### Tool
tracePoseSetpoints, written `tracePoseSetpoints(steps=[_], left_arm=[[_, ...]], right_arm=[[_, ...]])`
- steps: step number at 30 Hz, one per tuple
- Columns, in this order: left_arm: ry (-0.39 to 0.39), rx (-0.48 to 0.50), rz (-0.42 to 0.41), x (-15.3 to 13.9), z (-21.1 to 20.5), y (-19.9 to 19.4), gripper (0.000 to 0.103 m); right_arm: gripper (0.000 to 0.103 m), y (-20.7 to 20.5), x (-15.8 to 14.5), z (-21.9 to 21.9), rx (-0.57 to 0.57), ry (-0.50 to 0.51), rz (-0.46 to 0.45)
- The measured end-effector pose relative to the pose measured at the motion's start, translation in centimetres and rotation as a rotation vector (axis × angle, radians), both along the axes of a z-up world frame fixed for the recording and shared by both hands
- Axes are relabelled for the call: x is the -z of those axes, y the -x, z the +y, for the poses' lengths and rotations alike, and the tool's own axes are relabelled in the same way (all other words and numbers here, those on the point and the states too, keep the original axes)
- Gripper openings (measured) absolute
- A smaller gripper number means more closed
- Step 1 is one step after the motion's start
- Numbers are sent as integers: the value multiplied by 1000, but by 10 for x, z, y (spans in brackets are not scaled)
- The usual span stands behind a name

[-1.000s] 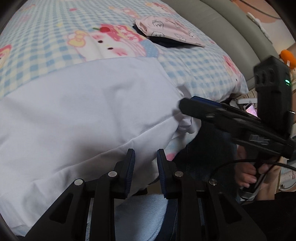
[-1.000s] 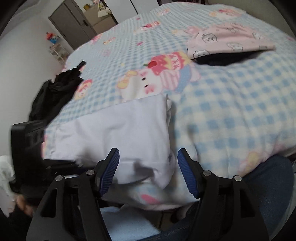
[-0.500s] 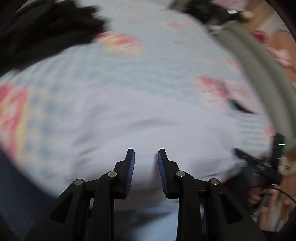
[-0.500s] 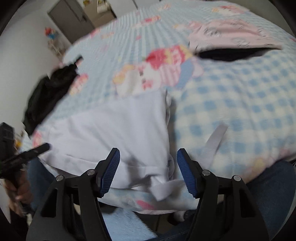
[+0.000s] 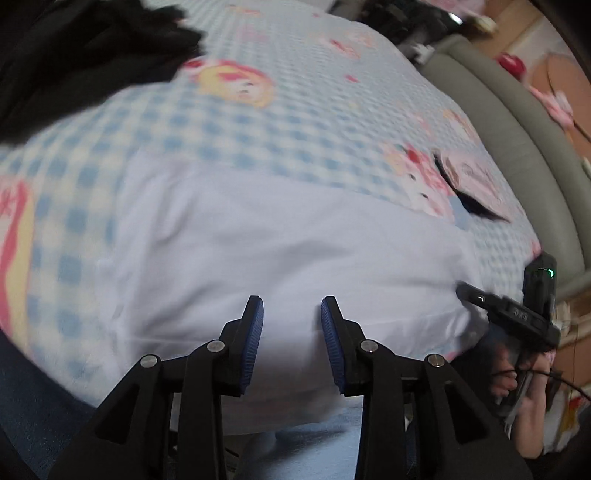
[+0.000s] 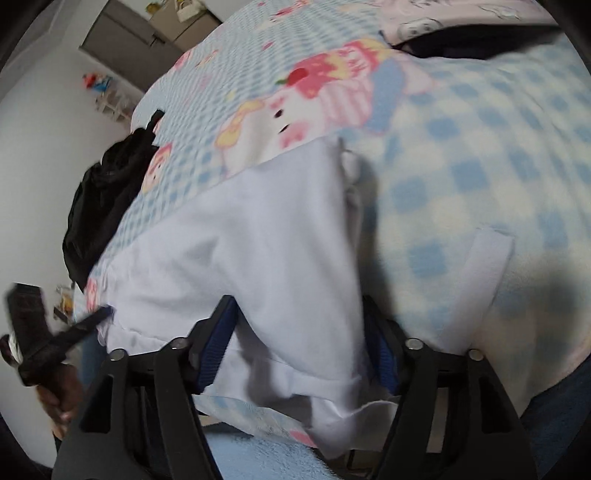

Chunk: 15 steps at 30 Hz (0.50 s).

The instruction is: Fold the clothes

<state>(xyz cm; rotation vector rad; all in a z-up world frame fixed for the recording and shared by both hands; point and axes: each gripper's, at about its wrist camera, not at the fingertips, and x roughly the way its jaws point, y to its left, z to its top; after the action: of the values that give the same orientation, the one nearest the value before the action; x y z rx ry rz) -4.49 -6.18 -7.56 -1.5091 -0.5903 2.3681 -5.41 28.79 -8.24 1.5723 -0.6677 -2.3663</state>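
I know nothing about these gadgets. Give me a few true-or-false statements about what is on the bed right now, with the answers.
1. The white garment lies on a blue-and-white checked blanket with cartoon prints. True.
2. The left hand-held gripper is clamped shut on the garment. False: its jaws stand open with a gap between them, over the cloth.
3. A dark heap of clothing sits near the bed's far edge in the right wrist view. True.
4. White fabric lies between the fingers of the right hand-held gripper. True.
5. A folded red towel lies on the blanket. False: the folded piece is a pink printed cloth over something dark.
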Motion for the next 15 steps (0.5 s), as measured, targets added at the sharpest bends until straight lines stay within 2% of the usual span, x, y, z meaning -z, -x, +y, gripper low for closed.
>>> tracePoseSetpoints(steps=[2, 4, 5, 7, 8, 9, 13, 14, 15], left_arm=[[-32, -64, 4, -3, -25, -1, 33], [24, -131, 49, -13, -48, 3, 33], [17, -152, 66, -18, -57, 6, 33], [-49, -184, 102, -23, -76, 17, 34], [-34, -187, 104, -22, -77, 25, 34], [-19, -190, 106, -21, -78, 32, 34], [192, -204, 31, -4, -72, 65, 35], [232, -213, 10, 0, -73, 69, 35], [227, -230, 23, -4, -78, 64, 35]], right_arm=[[57, -7, -7, 4, 4, -30, 5], [57, -13, -16, 9, 10, -38, 22], [58, -14, -20, 12, 10, -32, 32], [59, -10, -25, 14, -2, -10, 53], [59, -6, -26, 13, -8, -2, 60], [59, -1, -26, 11, -11, 3, 64], [59, 24, -19, 10, 37, 23, 67], [55, 30, -14, 9, 54, 14, 52], [54, 35, -9, 6, 63, -9, 33]])
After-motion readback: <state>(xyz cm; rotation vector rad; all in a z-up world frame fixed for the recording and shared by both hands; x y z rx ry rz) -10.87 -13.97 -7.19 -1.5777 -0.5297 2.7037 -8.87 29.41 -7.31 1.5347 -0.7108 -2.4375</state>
